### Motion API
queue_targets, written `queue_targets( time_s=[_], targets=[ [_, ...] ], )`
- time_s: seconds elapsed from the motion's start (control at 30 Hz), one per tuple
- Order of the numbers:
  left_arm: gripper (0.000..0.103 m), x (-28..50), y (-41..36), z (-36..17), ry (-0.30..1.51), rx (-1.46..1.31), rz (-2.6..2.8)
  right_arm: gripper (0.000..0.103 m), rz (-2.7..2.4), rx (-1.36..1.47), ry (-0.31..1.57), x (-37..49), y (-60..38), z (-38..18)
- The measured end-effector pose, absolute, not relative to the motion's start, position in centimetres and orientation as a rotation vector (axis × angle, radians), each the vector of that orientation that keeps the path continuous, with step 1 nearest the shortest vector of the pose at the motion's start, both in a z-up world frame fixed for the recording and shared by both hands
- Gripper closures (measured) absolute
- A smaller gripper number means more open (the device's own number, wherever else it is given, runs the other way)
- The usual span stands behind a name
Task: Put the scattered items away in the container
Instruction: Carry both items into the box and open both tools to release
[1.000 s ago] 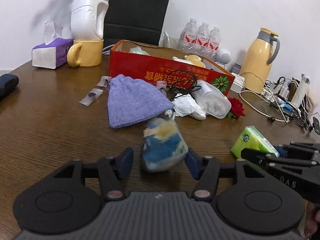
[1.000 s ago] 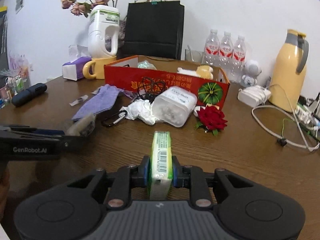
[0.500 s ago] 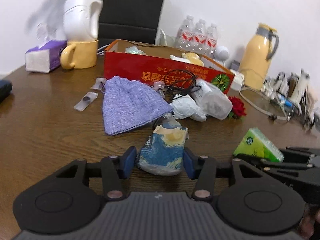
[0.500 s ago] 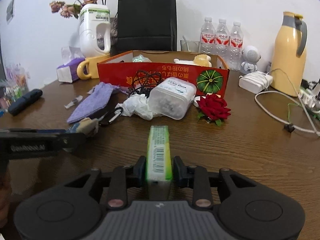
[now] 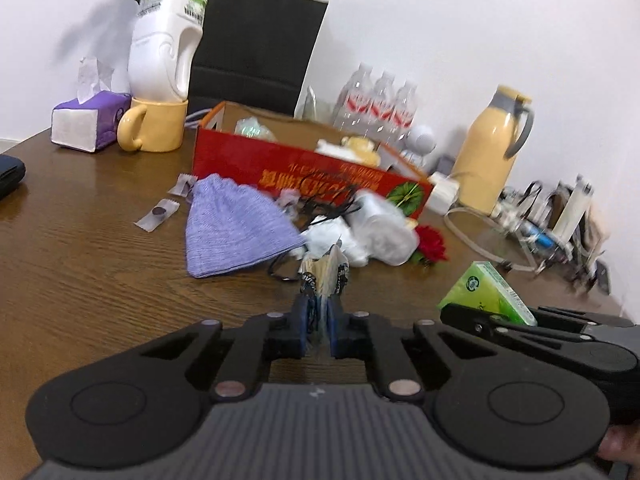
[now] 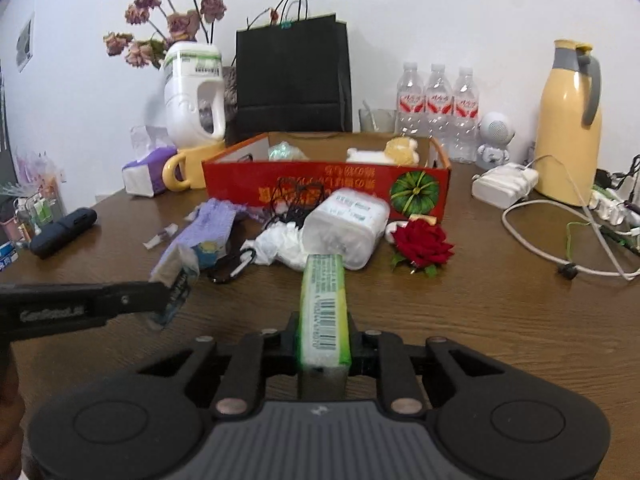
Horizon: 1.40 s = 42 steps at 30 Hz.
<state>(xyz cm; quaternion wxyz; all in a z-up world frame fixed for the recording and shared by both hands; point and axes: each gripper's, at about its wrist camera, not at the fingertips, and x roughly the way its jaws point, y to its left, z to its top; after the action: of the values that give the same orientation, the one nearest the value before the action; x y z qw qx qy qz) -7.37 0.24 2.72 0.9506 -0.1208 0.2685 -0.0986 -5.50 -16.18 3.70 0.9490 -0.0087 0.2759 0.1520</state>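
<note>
Both pickups done; carry to the box comes next, I'd judge. Left gripper (image 5: 318, 322) fingers have just closed narrow, pinching a small blue-and-yellow pouch (image 5: 325, 276), squashed thin between them. Right gripper (image 6: 323, 346) fingers hold a green tissue pack (image 6: 324, 308) on its edge; they have just tightened on it. Red box (image 6: 326, 190) sits far centre on the bench (image 6: 500, 320), open top, a few things inside. Next move needs lift over the near wall, then release. Both grippers point forward and slightly down, side by side, near the bench's front.
</note>
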Motion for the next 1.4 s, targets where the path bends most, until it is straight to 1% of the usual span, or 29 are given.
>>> queue_targets(
  time_s=[0.2, 0.43, 0.63, 0.83, 0.93, 1.0, 1.17, 1.3, 1.4],
  targets=[
    [0.092, -11.1, -1.4, 4.9, 0.406, -0.165, -0.173, 0.086, 0.294, -0.022, 0.443, -8.8, -16.5, 6.3],
    [0.092, -10.6, -2.4, 7.1, 0.358, -0.121, -0.181, 0.086, 0.291, -0.028, 0.364, -10.5, -16.7, 8.6],
    [0.092, -6.8, -2.8, 9.0, 0.321, -0.123, -0.189, 0.086, 0.301, -0.035, 0.354, -6.8, -17.4, 10.3],
    [0.092, 2.3, -3.1, 10.9, 0.381, -0.124, -0.225, 0.086, 0.326, -0.044, 0.360, 2.1, -17.2, 12.4],
    [0.092, 8.9, -3.4, 11.7, 0.441, -0.139, -0.224, 0.086, 0.309, -0.050, 0.428, 8.9, -16.6, 13.4],
    [0.092, 13.0, -3.9, 11.8, 0.503, -0.152, -0.225, 0.086, 0.296, -0.026, 0.518, 14.3, -16.4, 13.7],
    [0.091, 22.2, -4.6, 9.2, 0.725, -0.242, -0.233, 0.086, 0.222, -0.062, 0.724, 23.8, -15.4, 11.7],
    [0.091, 26.0, -5.2, 6.4, 0.844, -0.244, -0.195, 0.086, 0.198, -0.103, 0.840, 27.3, -14.7, 9.2],
    [0.090, 27.5, -5.4, 5.3, 0.909, -0.282, -0.198, 0.086, 0.202, -0.120, 0.921, 28.8, -14.0, 7.3]
  ],
)
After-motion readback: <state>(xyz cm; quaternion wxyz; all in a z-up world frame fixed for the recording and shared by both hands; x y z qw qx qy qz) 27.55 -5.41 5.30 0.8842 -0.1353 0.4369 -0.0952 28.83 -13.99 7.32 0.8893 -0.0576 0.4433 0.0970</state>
